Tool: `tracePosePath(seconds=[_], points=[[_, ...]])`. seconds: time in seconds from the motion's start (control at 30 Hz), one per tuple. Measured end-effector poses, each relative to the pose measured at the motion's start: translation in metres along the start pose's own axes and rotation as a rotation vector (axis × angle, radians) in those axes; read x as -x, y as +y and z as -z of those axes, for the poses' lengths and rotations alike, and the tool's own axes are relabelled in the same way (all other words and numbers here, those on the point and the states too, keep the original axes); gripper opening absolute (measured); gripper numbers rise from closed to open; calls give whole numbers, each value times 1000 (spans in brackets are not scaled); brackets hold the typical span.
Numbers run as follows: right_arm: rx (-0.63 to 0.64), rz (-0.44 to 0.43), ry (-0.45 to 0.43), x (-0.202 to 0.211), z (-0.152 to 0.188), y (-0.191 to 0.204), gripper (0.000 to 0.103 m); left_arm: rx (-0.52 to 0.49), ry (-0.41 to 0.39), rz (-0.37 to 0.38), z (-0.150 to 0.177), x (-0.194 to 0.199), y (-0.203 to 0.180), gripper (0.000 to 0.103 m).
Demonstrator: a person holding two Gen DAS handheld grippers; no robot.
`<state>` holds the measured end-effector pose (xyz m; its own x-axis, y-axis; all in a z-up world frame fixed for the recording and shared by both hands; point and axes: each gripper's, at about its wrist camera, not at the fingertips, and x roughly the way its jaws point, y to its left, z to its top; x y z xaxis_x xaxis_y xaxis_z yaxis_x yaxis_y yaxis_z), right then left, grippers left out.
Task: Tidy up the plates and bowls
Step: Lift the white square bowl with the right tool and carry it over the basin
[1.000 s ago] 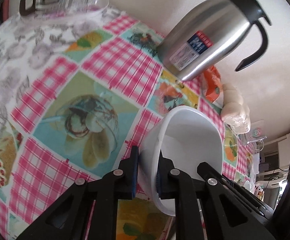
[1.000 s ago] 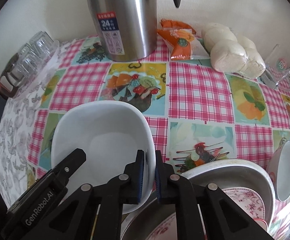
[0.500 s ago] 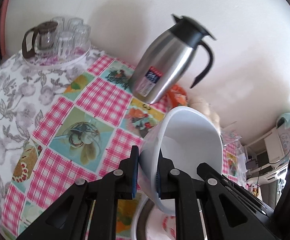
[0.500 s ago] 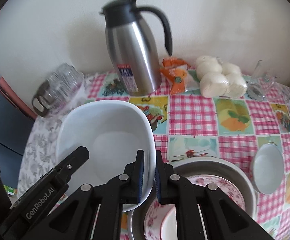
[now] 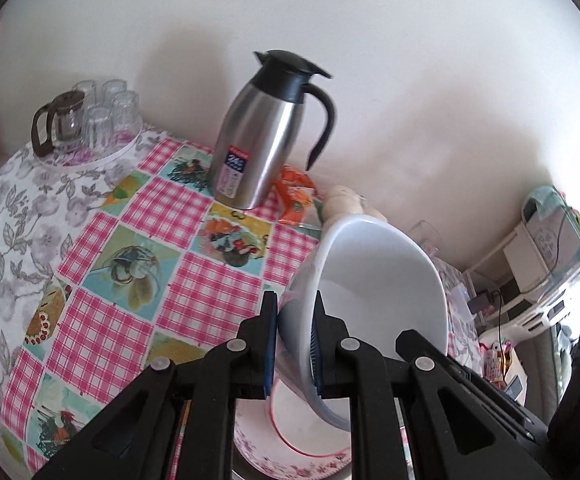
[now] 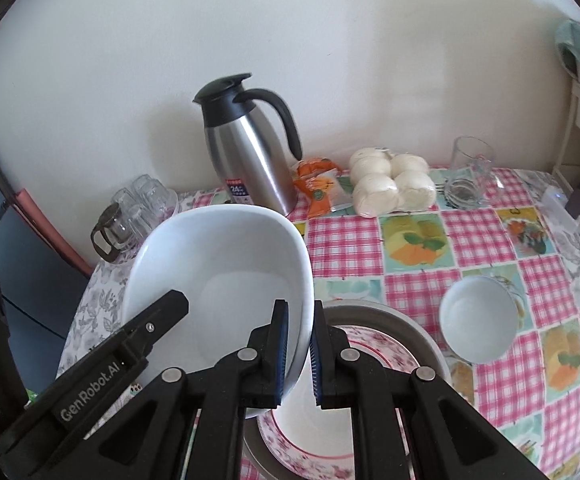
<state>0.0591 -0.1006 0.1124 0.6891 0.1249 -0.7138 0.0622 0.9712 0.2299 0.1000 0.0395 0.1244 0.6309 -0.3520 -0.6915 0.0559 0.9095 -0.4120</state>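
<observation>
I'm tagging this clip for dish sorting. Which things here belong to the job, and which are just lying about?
Job: big white bowl, held at its rim by the left gripper and right gripper; floral plate in the metal basin; small white bowl.

Lying about: thermos, buns, orange packet, glass mug, glasses tray.

The tabletop (image 6: 486, 280), under pink-checked picture oilcloth, carries a steel thermos jug (image 6: 250, 164) at the wall; right of the jug lie an orange packet (image 6: 318, 188), bagged white buns (image 6: 390, 186) and a glass mug (image 6: 468, 176); nearer sit a small white bowl (image 6: 478, 324) and a grey basin (image 6: 422, 336).

"GenRobot.AI" — left tool (image 6: 292, 344) arm | "24" — steel flask (image 6: 250, 160) label
</observation>
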Motion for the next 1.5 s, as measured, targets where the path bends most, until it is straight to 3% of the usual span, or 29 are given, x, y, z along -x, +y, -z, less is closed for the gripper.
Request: tracePosePath(seconds=[0.43, 0.73, 1.5], points=[[-186, -68, -24, 13, 33, -69, 13, -143, 37, -31, 20, -13, -51, 15], [-208, -59, -3, 19, 38, -85, 14, -200, 44, -50, 29, -13, -70, 15], [-211, -40, 116, -10, 54, -85, 15, -161, 168, -107, 38, -44, -48, 15]])
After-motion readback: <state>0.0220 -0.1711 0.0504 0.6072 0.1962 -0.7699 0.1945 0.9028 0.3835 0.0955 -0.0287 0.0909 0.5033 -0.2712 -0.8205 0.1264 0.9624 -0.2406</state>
